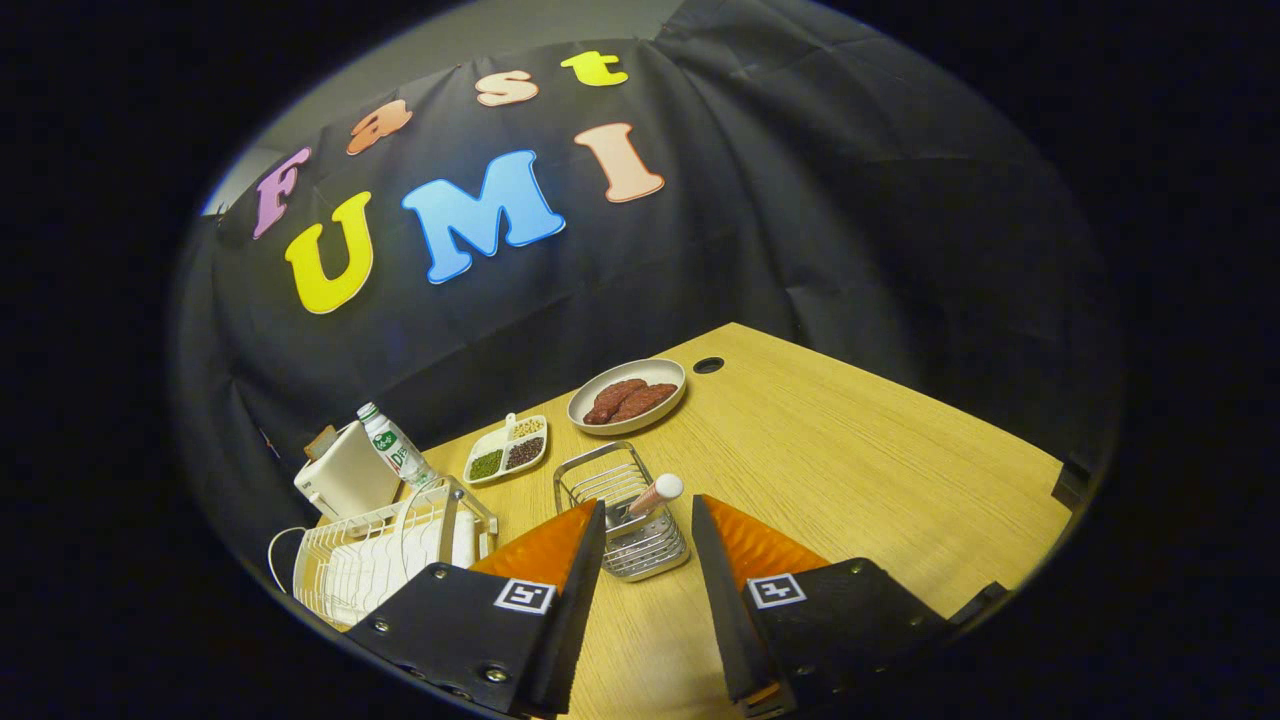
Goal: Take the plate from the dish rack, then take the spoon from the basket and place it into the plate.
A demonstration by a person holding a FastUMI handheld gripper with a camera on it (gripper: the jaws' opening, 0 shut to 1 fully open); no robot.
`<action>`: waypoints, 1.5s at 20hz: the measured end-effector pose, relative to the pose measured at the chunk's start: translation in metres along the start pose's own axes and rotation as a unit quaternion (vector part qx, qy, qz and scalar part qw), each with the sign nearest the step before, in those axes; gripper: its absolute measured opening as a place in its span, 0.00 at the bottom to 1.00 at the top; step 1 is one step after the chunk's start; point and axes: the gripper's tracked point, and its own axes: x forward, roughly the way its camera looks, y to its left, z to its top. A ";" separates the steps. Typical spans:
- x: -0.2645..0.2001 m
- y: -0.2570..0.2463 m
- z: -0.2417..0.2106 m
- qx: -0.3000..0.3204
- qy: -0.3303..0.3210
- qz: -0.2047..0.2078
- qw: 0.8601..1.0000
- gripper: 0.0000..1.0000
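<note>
A white wire dish rack point(365, 565) stands on the wooden table point(860, 470), left of my fingers. A white plate point(462, 540) stands upright in its right end, partly hidden by my left finger. A metal wire basket point(592, 472) sits just ahead of the fingers, in line with the gap between them. The spoon point(657, 492) leans in the basket with its pale handle sticking up toward the right finger. My gripper point(648, 503) is open, with nothing between its fingers, and hovers above the table just short of the basket.
Beyond the basket lie a grey dish of brown meat pieces point(628, 396) and a small divided tray of beans point(508, 450). A bottle point(396, 446) and a white box point(345, 478) stand behind the rack. A cable hole point(708, 365) is near the table's far edge.
</note>
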 end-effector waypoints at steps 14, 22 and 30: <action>0.017 0.010 0.006 -0.055 -0.002 0.055 0.997 0.10; 0.008 0.026 0.023 -0.080 -0.008 0.051 0.995 0.00; -0.040 0.041 0.064 -0.116 -0.044 0.035 0.992 0.00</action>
